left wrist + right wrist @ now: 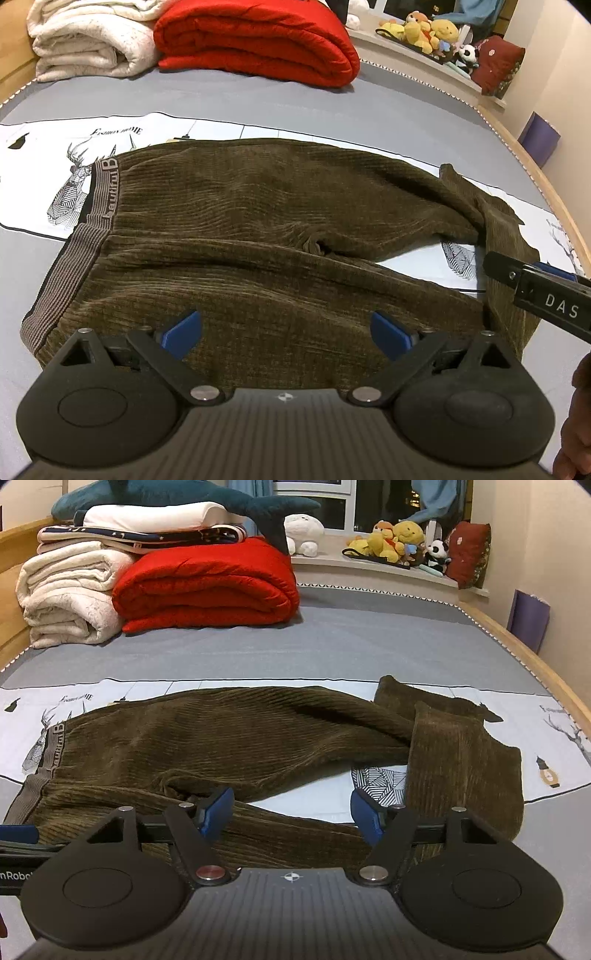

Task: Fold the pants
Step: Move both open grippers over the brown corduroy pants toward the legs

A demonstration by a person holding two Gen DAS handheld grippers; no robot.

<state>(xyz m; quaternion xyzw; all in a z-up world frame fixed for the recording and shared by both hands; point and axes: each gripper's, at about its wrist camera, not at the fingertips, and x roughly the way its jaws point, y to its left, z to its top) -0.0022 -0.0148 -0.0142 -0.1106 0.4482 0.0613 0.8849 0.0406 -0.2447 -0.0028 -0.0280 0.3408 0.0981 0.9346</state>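
While the pants (pixel 258 236) lie spread on the bed (pixel 258 99), legs bent back, both sets of jaws are held apart, empty. Soft, limp corduroy is judged best gripped at the waistband (pixel 88 229) and hems.
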